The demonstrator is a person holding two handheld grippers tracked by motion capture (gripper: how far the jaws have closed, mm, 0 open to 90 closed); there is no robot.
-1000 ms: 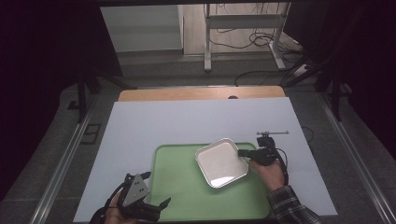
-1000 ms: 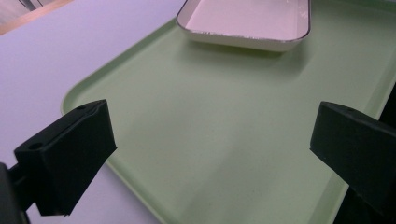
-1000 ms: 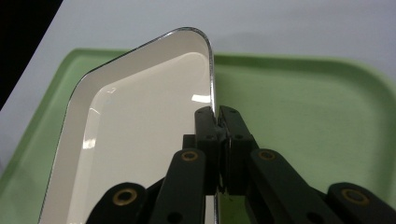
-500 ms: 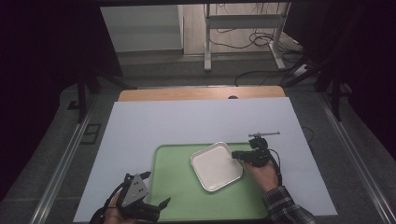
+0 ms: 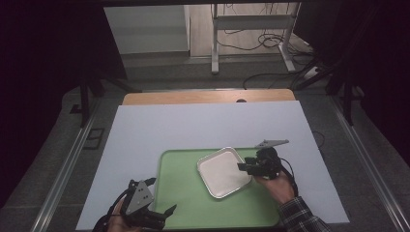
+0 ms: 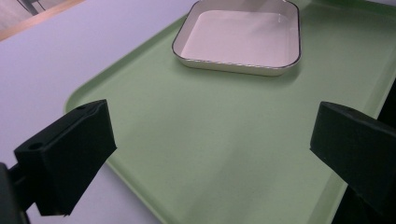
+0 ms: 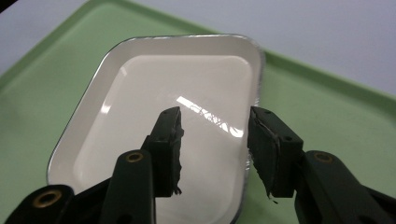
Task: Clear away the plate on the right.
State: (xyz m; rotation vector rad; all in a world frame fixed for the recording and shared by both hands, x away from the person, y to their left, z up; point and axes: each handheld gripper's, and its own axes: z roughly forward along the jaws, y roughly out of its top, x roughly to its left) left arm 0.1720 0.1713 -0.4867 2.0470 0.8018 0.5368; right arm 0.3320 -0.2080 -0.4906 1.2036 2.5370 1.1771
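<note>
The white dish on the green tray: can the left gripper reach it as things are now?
Probably yes: the left gripper is open at the tray's near corner, and bare tray lies between it and the white dish.

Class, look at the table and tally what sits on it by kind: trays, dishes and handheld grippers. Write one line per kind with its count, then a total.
Green tray: 1
White square dish: 1
Handheld grippers: 2, the left gripper and the right gripper
Total: 4

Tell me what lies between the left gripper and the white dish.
Only bare green tray: the left gripper view shows nothing between the left gripper and the white dish.
</note>
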